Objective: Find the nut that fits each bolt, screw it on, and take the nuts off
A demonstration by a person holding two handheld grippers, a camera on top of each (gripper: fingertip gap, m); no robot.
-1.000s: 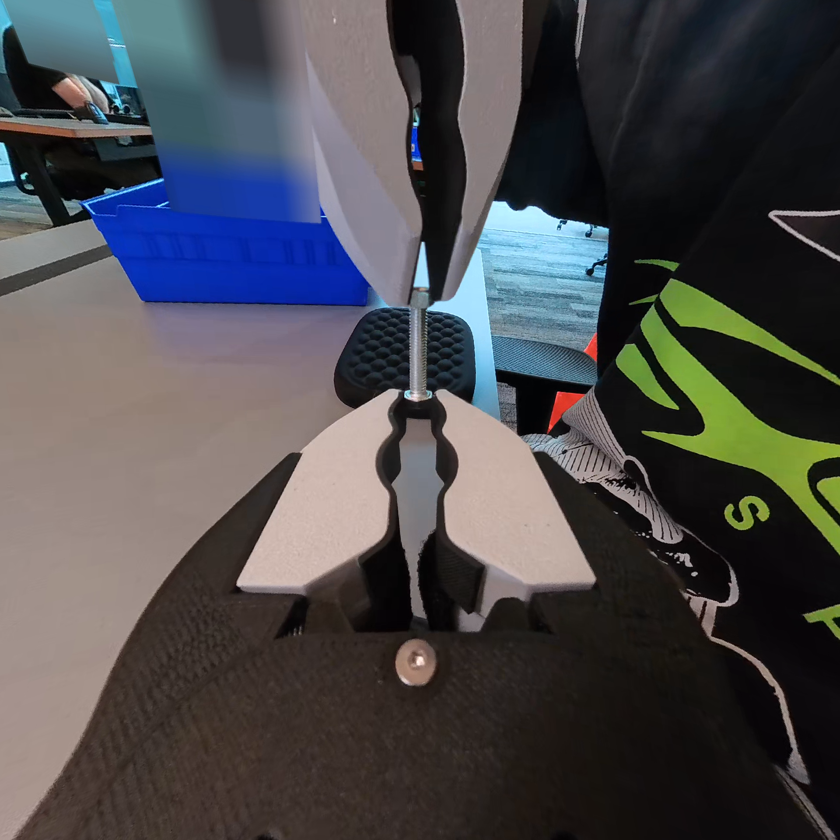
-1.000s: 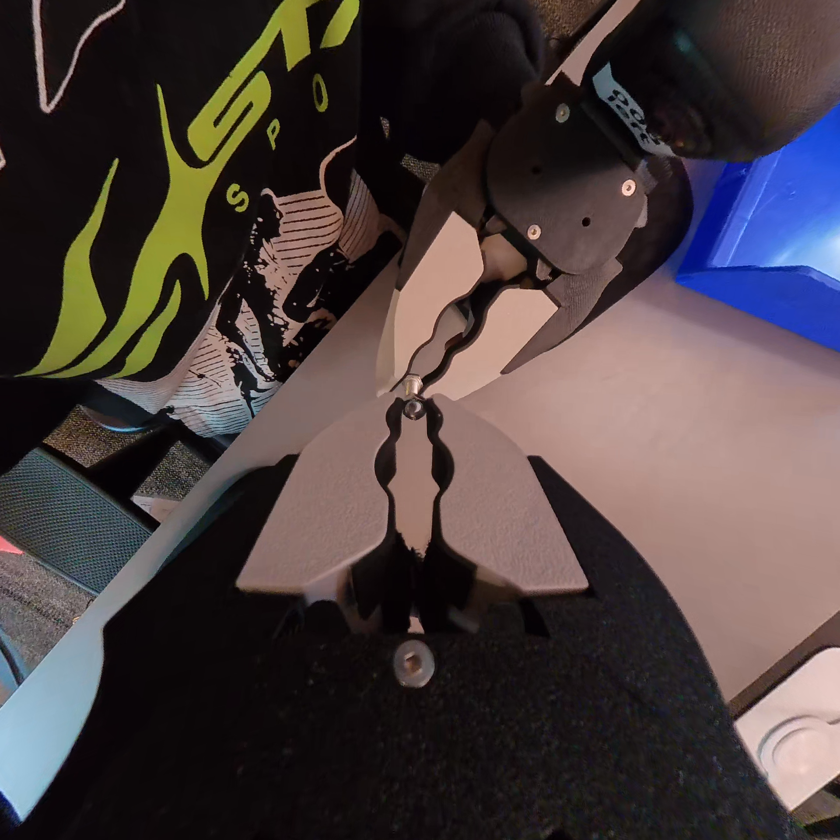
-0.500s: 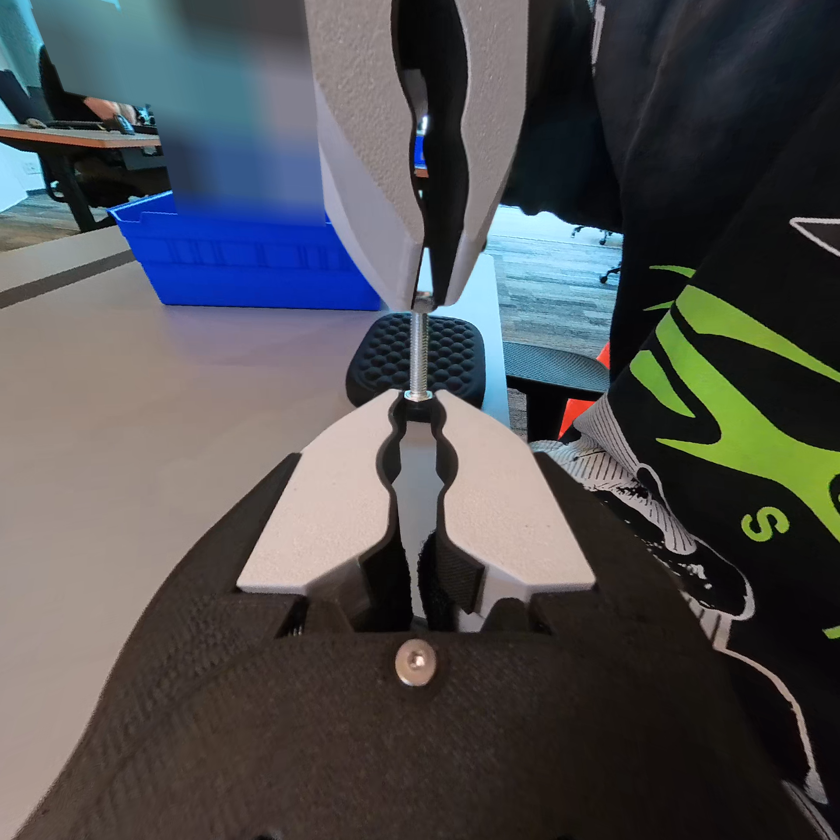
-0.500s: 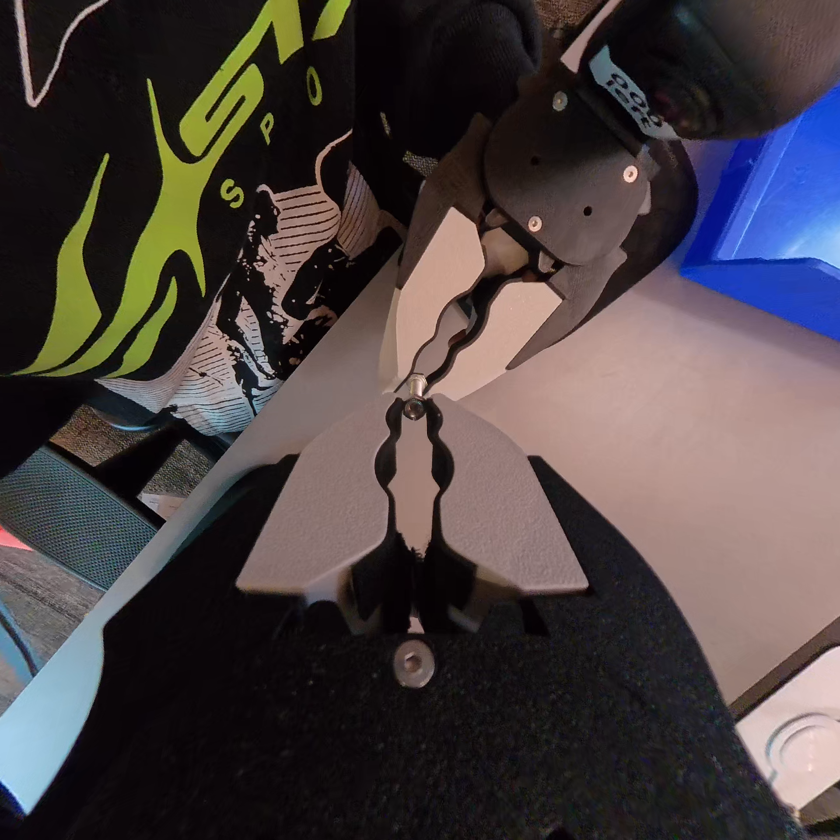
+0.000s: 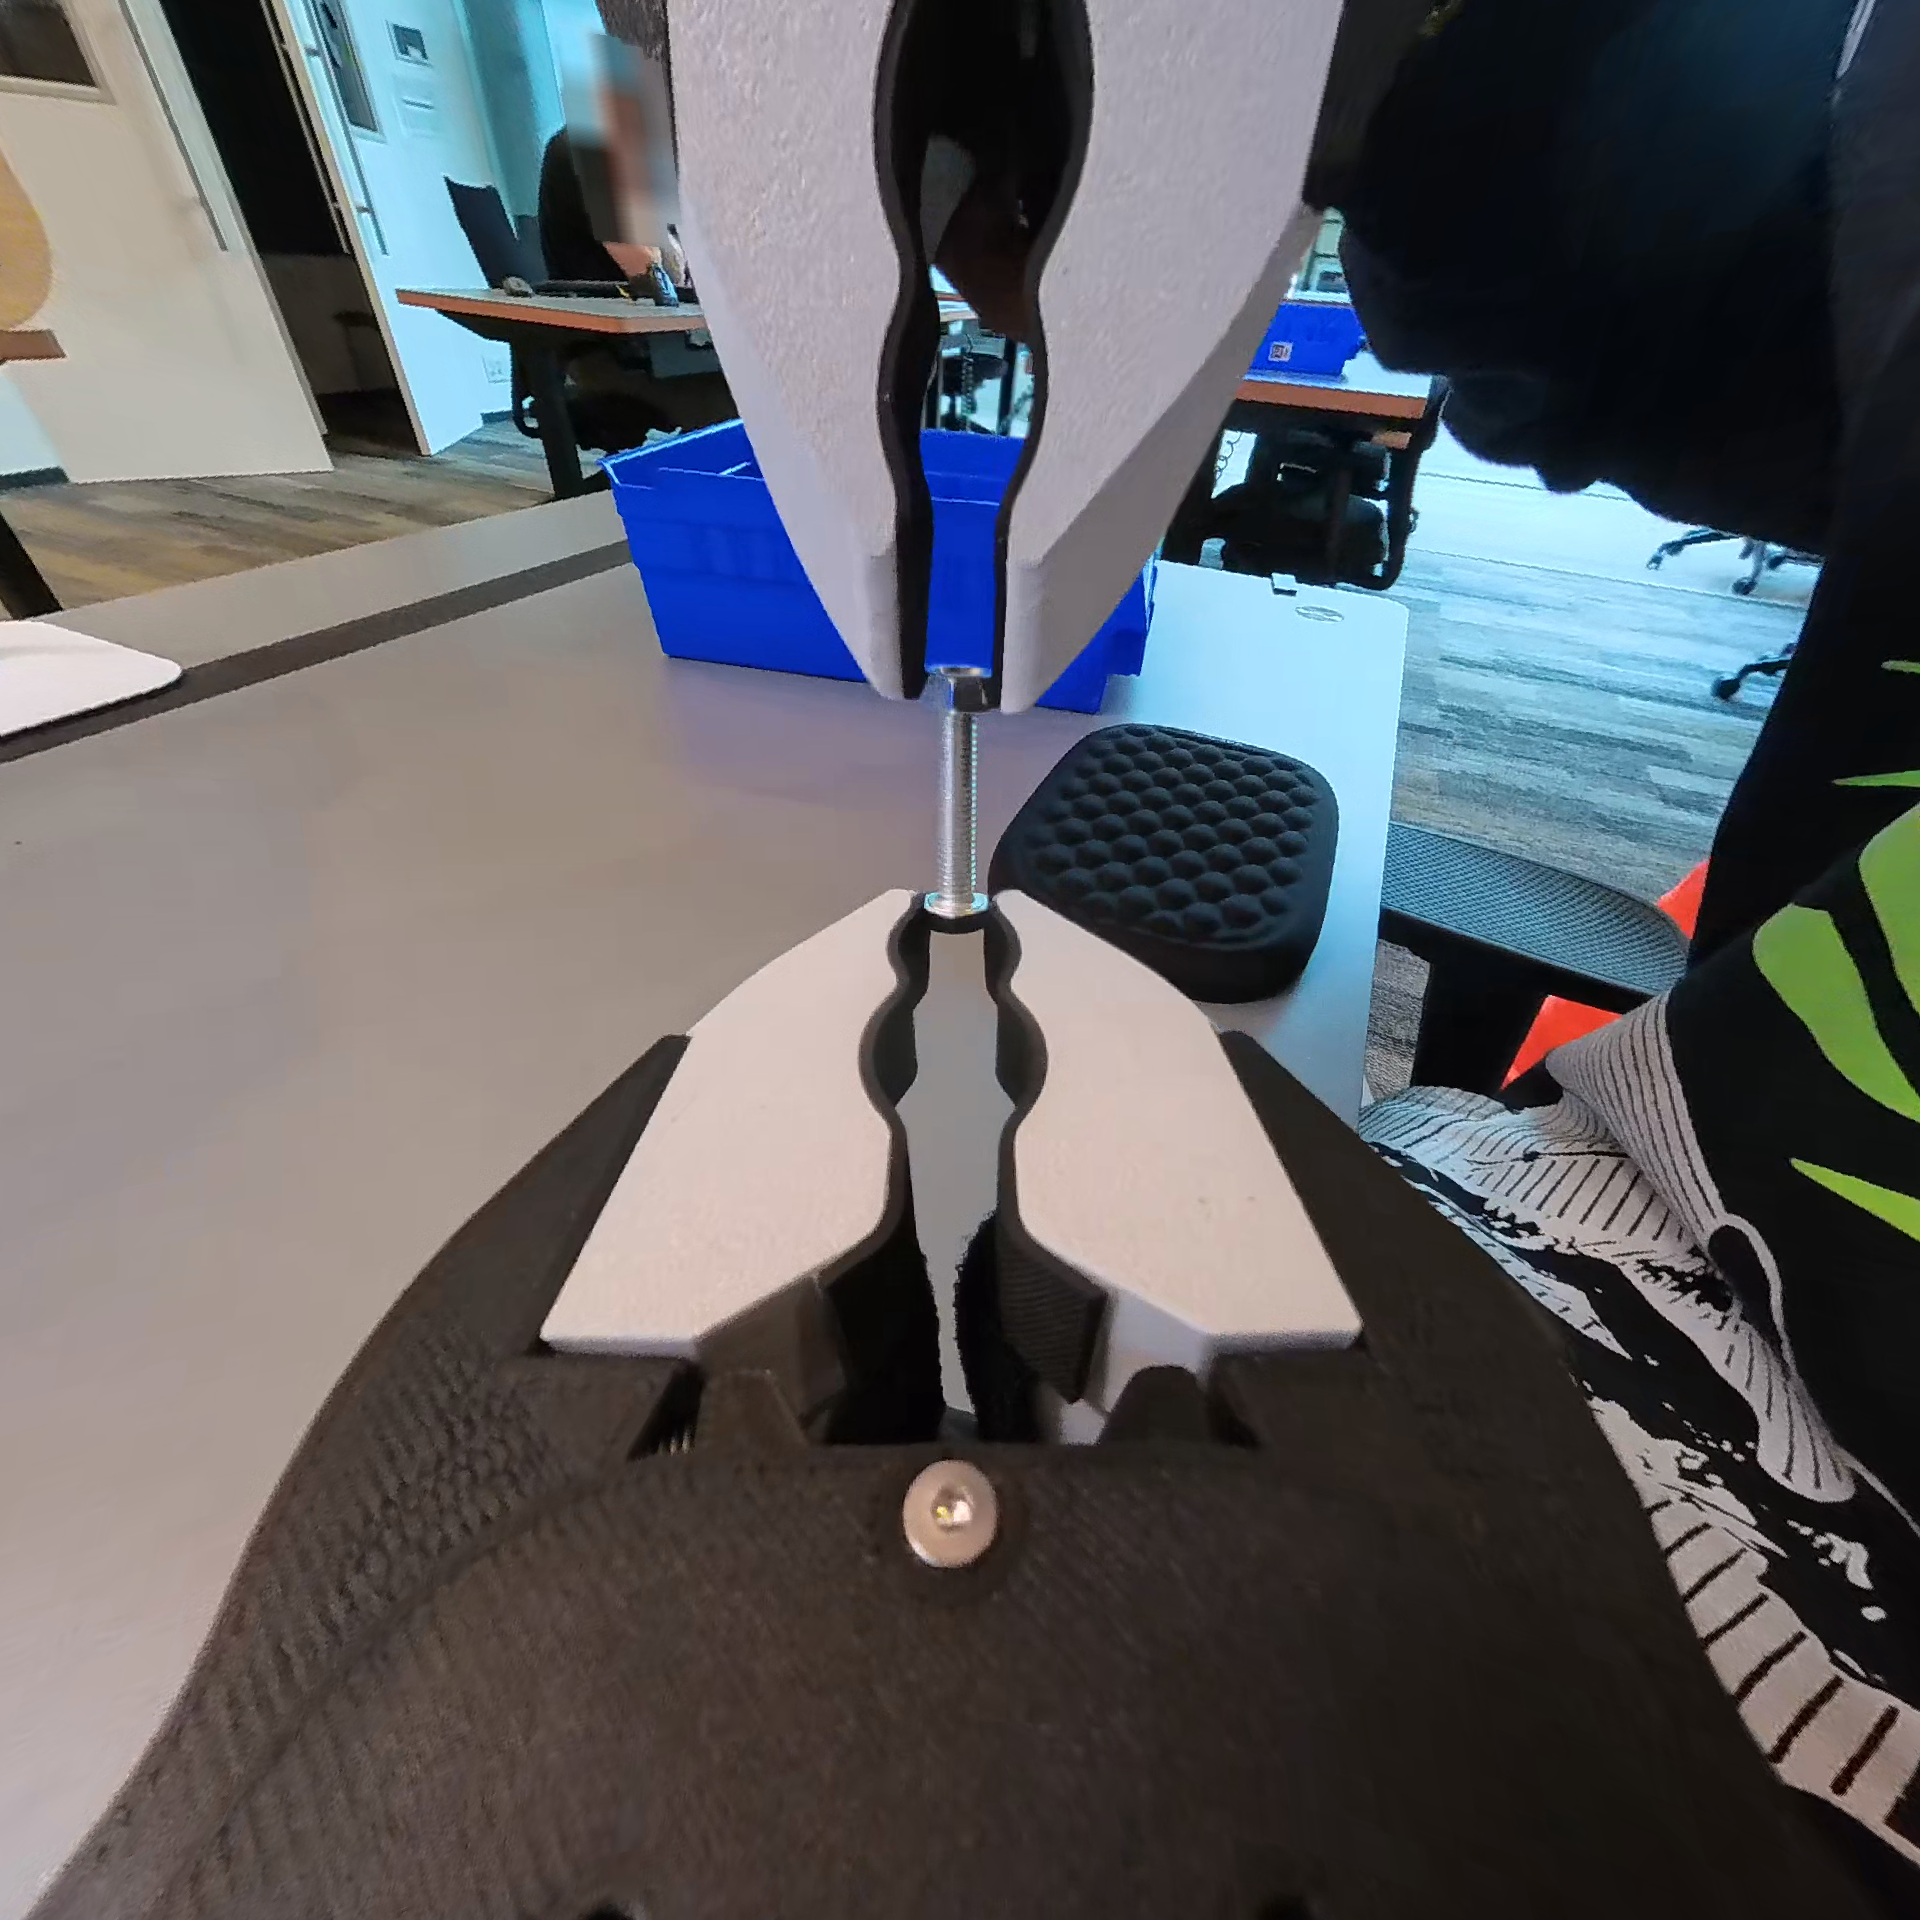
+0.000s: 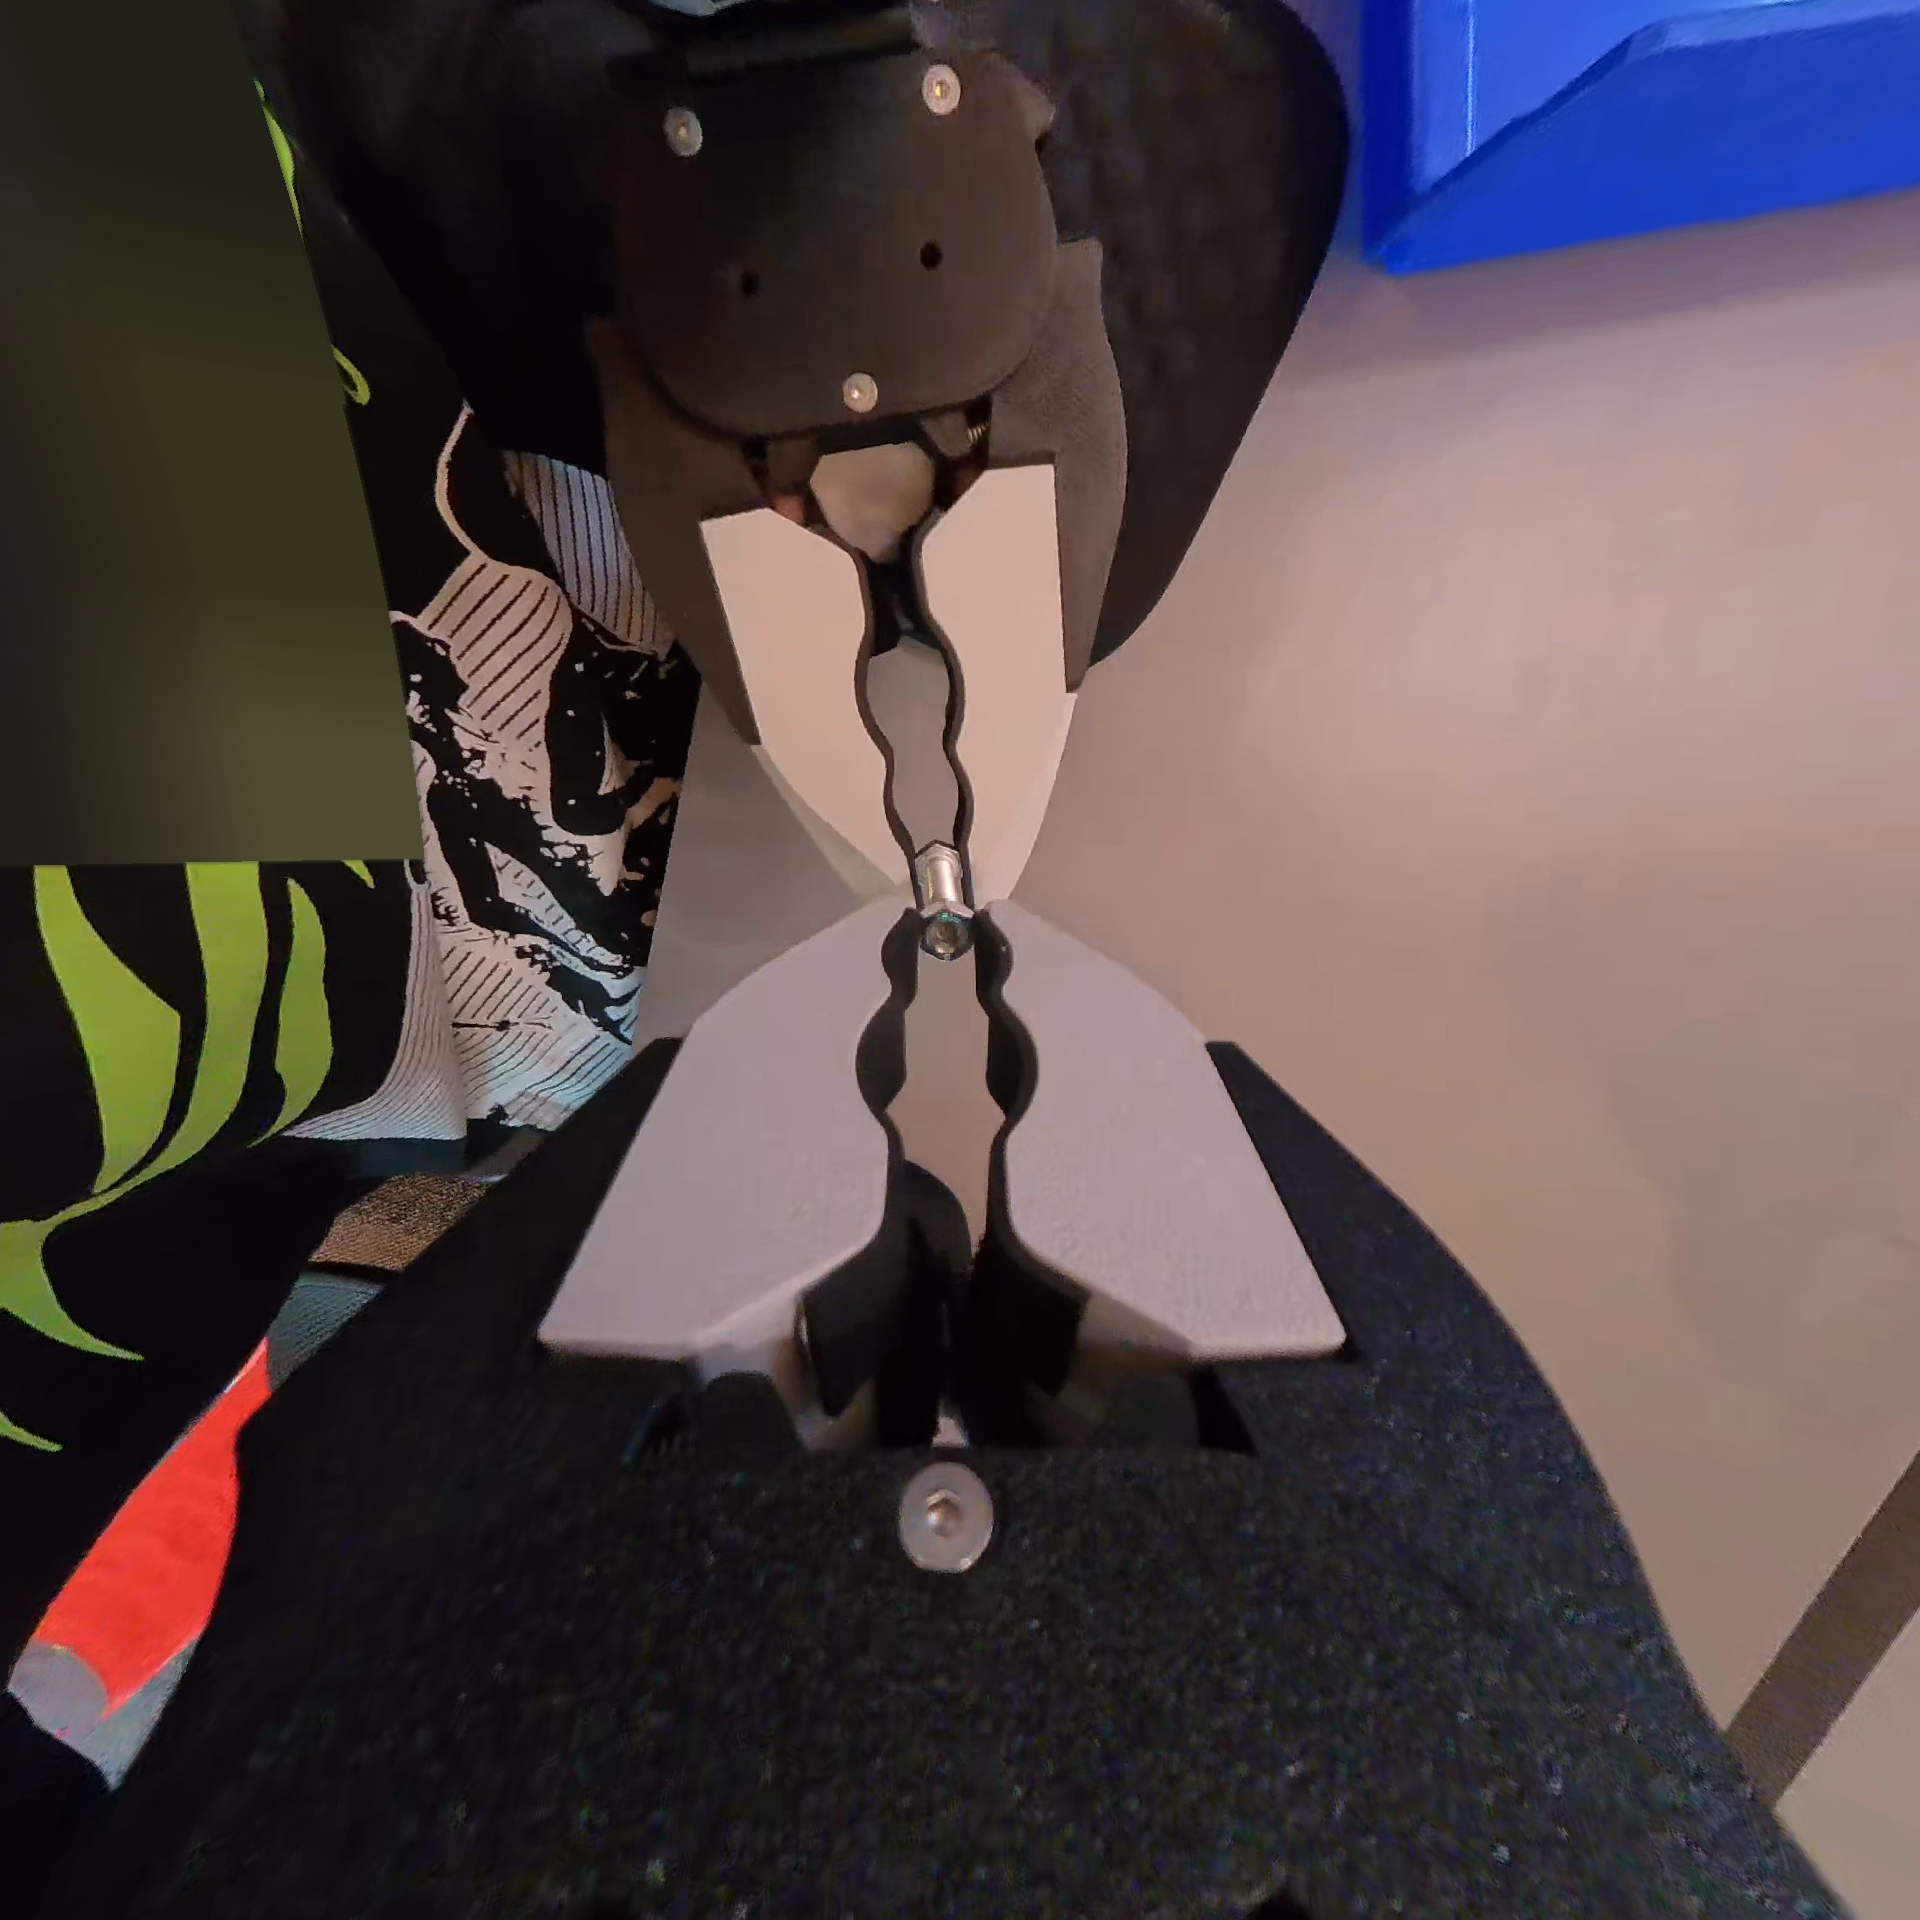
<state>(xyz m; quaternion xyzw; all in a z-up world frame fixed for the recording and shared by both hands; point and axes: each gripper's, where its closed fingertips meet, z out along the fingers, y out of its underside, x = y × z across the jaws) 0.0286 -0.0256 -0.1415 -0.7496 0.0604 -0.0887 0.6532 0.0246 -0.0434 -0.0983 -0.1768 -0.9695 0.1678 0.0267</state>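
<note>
Steel bolt (image 5: 957, 800) spanned the gap above the grey surface (image 5: 364, 883), near the blue bin (image 5: 727, 561). Left gripper (image 5: 957, 912) fingers were clamped on its head end; right gripper (image 6: 940, 933) fingers pinched the hex nut (image 6: 943, 935) at the thread tip. Risks: any tilt between the two could cross-thread the nut, and the narrow tip grips could slip, dropping the nut.

The grey table (image 5: 312, 987) lies bare and open to the left and near. Far across it, a blue bin (image 5: 727, 561) blocks the way. To the right, a black bumpy pad (image 5: 1174, 852) sits at the table edge, and a person's dark shirt (image 5: 1714, 1039) crowds that side.
</note>
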